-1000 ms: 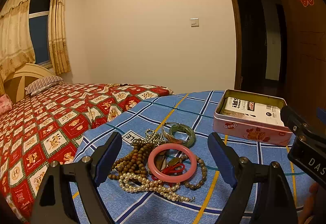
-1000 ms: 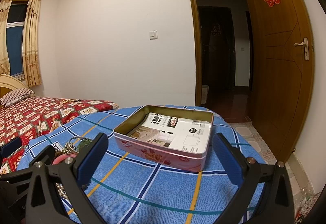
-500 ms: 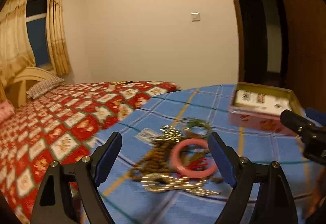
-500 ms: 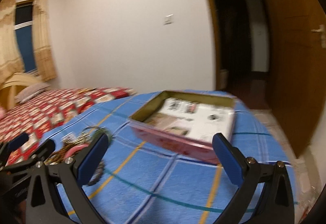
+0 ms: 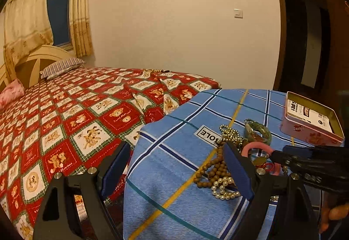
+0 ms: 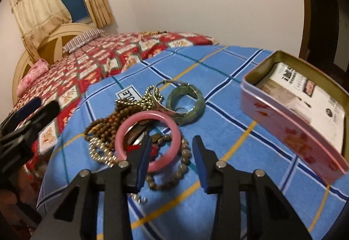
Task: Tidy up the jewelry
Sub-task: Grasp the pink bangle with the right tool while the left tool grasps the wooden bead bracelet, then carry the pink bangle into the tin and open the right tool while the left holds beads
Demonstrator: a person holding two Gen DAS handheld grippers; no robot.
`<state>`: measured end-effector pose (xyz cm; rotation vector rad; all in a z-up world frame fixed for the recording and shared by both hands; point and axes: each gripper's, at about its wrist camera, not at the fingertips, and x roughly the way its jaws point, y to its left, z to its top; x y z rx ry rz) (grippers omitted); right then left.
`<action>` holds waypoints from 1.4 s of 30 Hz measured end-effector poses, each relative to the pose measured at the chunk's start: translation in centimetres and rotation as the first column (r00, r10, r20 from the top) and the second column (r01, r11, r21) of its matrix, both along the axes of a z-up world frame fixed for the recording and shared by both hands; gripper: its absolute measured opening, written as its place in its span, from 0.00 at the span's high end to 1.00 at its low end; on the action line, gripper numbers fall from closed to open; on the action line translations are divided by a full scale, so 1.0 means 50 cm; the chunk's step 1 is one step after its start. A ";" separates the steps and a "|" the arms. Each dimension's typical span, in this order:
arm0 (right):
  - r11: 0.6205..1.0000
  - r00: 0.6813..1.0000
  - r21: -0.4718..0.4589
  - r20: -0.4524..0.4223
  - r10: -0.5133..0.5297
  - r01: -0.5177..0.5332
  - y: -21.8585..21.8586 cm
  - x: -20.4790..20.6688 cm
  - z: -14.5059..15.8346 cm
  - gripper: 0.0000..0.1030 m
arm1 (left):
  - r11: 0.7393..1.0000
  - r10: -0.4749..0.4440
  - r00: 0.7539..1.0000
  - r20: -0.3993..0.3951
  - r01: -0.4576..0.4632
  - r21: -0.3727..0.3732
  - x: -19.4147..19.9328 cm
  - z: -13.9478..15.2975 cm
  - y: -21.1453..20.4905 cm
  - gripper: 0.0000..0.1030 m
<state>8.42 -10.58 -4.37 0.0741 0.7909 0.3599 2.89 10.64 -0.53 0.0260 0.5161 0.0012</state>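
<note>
Right gripper angled down over the blue checked tablecloth, fingers partly apart after just narrowing, nothing pinched. Left finger lying across the near inner side of the pink bangle, so the bangle's near right rim sits in the gap; contact not clear. Right finger well clear of that rim, over bare cloth. Just under and beside the bangle's near edge, a loop of grey-brown beads. Left of the fingers, a pearl strand and dark wooden beads heaped together (all one tangled pile). Beyond the bangle, a gold bead chain, then a green bangle leaning against a thin silver hoop. Far right of the fingers, an open pink tin holding printed paper packets.

Left gripper held wide apart, empty, at the table's near left edge. Left finger over the gap by the bed; right finger over the cloth, just in front of the wooden beads and pearls. Past that finger, the right gripper's dark tip reaching over the pile. Farther off, striped pillow and curtained window.
</note>
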 end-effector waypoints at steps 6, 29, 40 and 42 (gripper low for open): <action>1.000 0.996 0.020 -0.091 0.004 -0.002 0.002 0.051 -0.024 0.73 | 1.000 -0.007 1.000 -0.008 0.007 0.017 -0.001 -0.004 -0.006 0.17; 0.981 0.951 0.125 0.255 -0.175 0.147 -0.098 -0.034 0.075 0.87 | 0.979 -0.201 0.915 -0.351 0.182 -0.086 0.167 -0.086 -0.103 0.73; 0.981 0.949 0.131 0.265 -0.172 0.142 -0.117 -0.049 0.073 0.87 | 0.971 -0.216 0.956 -0.197 0.188 -0.150 0.125 -0.040 -0.080 0.79; 0.982 0.944 0.126 0.283 -0.172 0.141 -0.115 -0.053 0.077 0.87 | 0.958 -0.223 0.967 -0.119 0.195 -0.208 0.097 -0.012 -0.069 0.79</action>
